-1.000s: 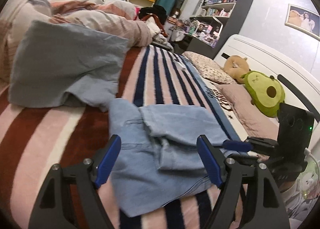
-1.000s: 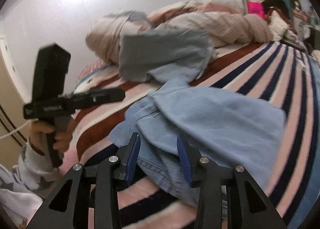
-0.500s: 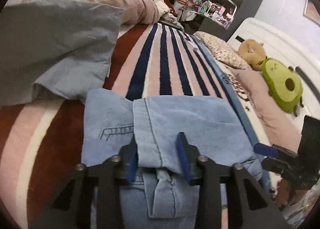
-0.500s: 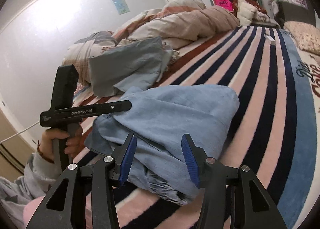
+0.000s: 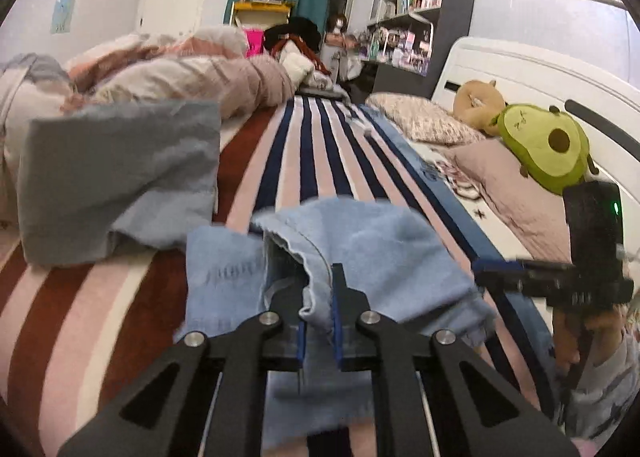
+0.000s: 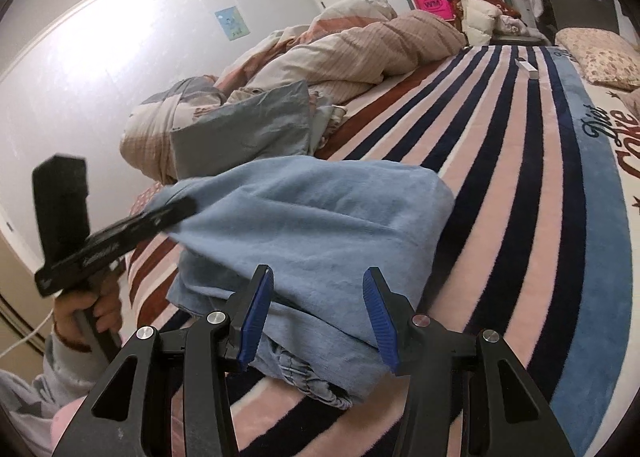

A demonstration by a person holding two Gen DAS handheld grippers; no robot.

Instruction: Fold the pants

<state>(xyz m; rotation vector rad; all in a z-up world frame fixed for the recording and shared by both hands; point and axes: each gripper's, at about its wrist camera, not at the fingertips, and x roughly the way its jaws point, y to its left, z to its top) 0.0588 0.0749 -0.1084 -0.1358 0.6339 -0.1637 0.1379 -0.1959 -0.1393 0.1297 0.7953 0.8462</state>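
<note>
pinching pants [image 5: 372, 253] left gripper [image 5: 318, 317], right gripper [image 6: 318, 317] agape

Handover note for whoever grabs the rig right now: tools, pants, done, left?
Left tool: shut on a raised fold of the light blue pants.
Right tool: open, fingers either side of the bundle's near edge, gripping nothing.
Pants: partly folded bundle on the striped blanket; grey cloth beside them.
Done: first folds.
Left: probably lay the held fold over and flatten.
</note>
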